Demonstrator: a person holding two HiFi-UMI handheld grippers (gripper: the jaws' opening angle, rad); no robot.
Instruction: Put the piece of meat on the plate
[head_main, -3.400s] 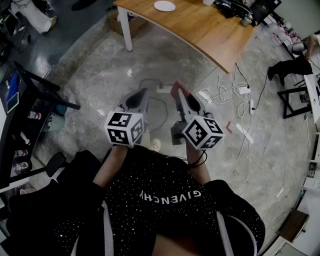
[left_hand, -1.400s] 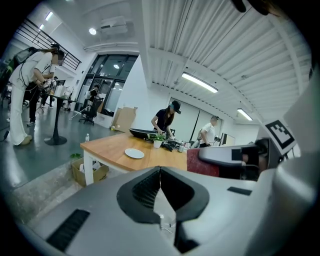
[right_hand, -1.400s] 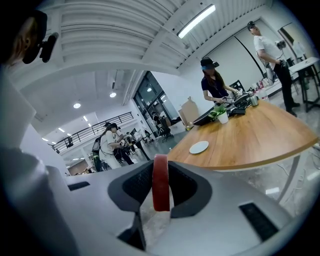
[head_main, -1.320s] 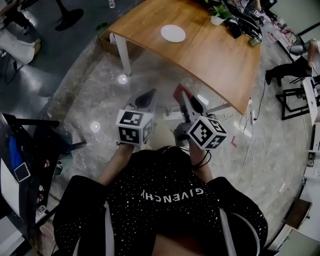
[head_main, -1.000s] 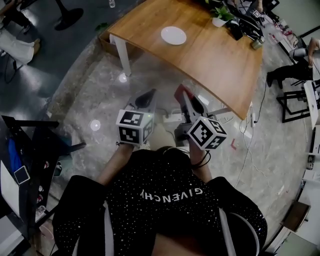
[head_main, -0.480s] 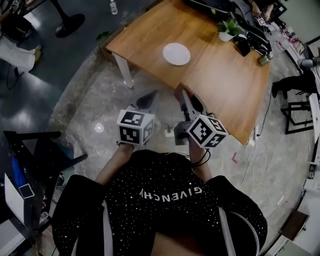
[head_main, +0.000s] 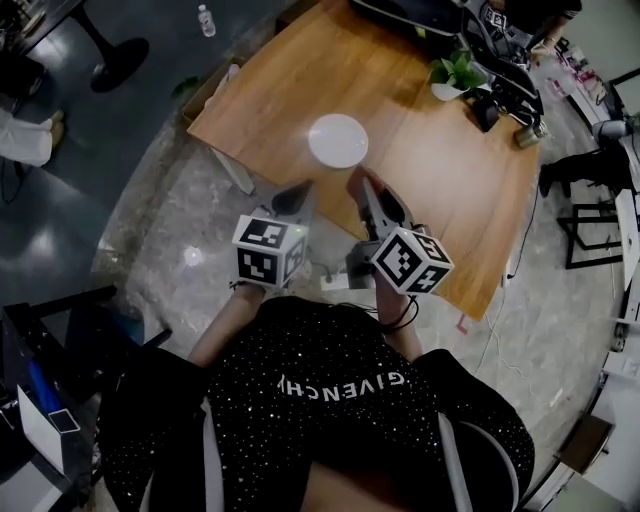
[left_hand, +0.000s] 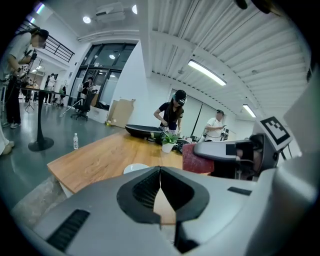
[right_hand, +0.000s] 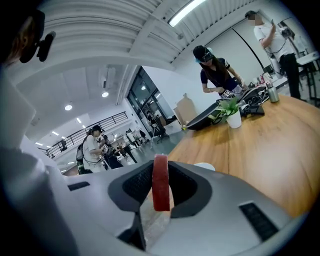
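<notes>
Two grippers out, we have closed on the round white plate (head_main: 338, 140); our right gripper (head_main: 362, 190) pinches the flat red piece of meat (right_hand: 160, 180), our left gripper (left_hand: 160, 192) is pressed together, empty. Placing looks next.

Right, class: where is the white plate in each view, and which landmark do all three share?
Head view: plate at upper centre.
Left gripper view: plate just above the jaws, left of centre.
Right gripper view: plate sliver just beyond the jaws.
Shared landmark: the potted plant.
</notes>
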